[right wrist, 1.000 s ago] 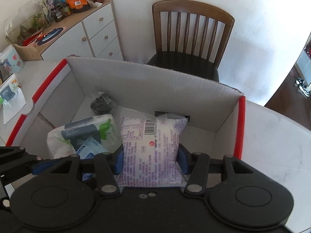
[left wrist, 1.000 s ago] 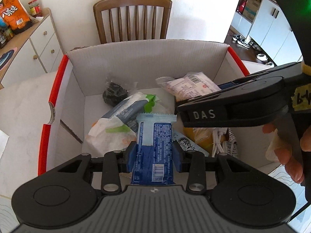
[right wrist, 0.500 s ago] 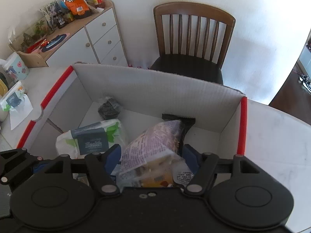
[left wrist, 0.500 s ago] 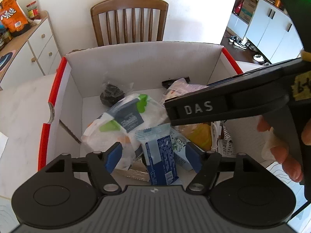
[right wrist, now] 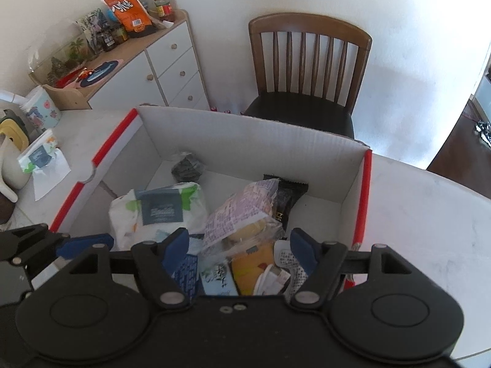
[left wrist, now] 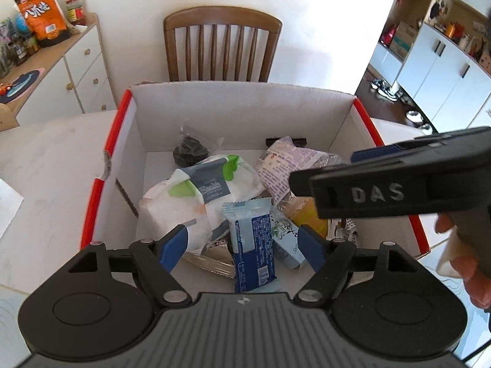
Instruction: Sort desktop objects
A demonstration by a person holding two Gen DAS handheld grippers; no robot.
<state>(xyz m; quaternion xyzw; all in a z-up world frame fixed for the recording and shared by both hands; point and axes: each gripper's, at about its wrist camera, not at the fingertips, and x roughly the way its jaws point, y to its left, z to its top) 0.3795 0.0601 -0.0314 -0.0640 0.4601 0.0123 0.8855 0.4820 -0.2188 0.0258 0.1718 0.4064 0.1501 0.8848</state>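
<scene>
Left gripper [left wrist: 242, 245] hangs over the box [left wrist: 239, 107], jaws just opened wide; the blue wafer [left wrist: 253, 245] lies loose between them on the pile. Right gripper [right wrist: 239, 250], jaws likewise just spread, hovers above the purple bun pack [right wrist: 242, 211], which rests inside the box, untouched.

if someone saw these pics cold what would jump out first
First, the white cardboard box with red rims on the pale table, heaped with snack packets and a white tissue pack with green patches. On top near its front lies a blue foil wrapper, under the open left gripper; the open right gripper hangs over a purple-printed clear bag. Behind the box stands a brown wooden slatted chair.
</scene>
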